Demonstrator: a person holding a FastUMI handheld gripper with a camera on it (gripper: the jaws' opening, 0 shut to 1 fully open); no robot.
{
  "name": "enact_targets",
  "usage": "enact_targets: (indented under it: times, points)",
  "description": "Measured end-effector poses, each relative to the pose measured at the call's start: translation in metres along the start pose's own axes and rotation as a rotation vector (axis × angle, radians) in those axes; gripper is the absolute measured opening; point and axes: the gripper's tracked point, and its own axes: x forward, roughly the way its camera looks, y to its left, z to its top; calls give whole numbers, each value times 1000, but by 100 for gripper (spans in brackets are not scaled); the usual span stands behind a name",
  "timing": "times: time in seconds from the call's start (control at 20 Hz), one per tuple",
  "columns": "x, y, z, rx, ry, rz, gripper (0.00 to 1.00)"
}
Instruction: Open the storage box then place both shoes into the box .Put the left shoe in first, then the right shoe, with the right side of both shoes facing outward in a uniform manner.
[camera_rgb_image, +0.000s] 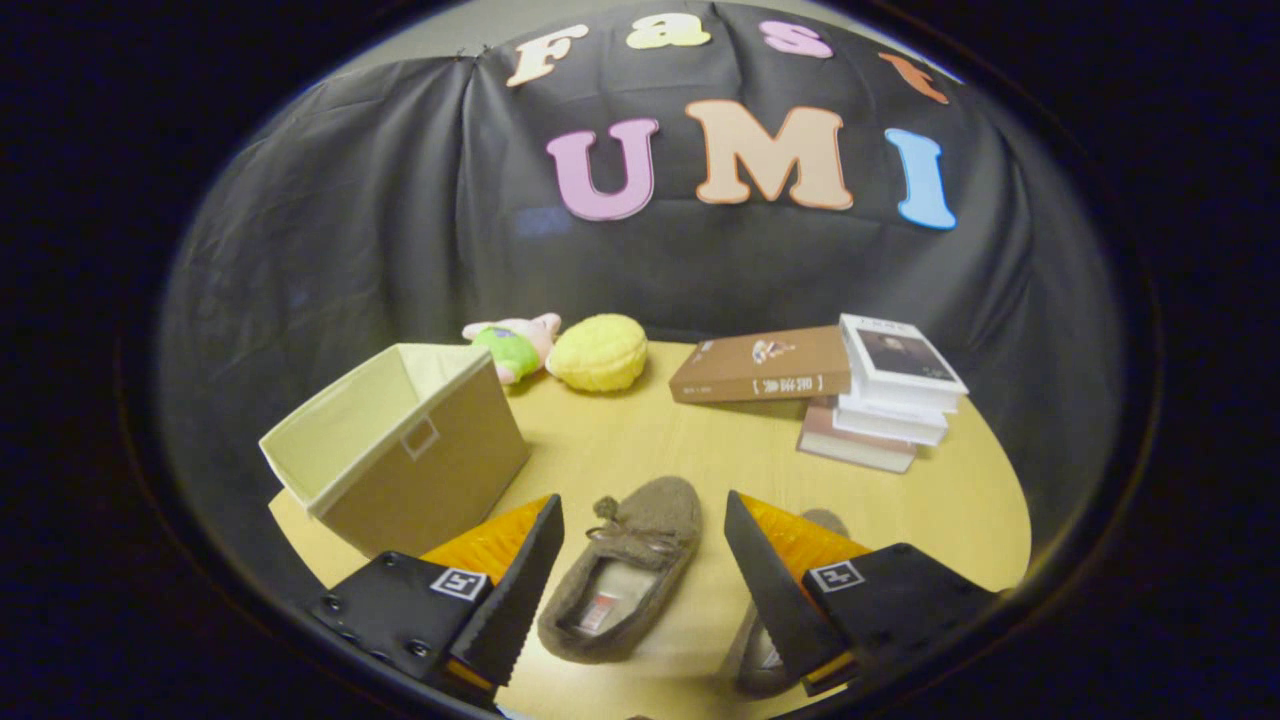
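A beige fabric storage box stands on the round wooden table, left of and beyond my left finger, its top open and its inside bare. A brown fuzzy slipper with a bow lies on the table between my fingers, toe pointing away. A second brown slipper lies under and behind my right finger, mostly hidden. My gripper hovers above the slippers, open, with nothing held.
At the table's far side lie a small plush toy and a yellow knobbly ball. A brown book and a stack of books sit beyond my right finger. Black cloth walls the booth behind.
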Motion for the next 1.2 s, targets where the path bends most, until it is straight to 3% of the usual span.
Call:
enact_targets:
  times: [0.35, 0.85, 0.95, 1.15, 1.2]
  points:
    - [28, -4, -54, 7, 175, 30, 99]
    - [49, -14, -104, 59, 389, 12, 54]
    - [52, -14, -107, 79, 414, 10, 55]
    - [48, -22, -106, 179, 453, -20, 7]
    - [48, -23, -104, 198, 458, -25, 4]
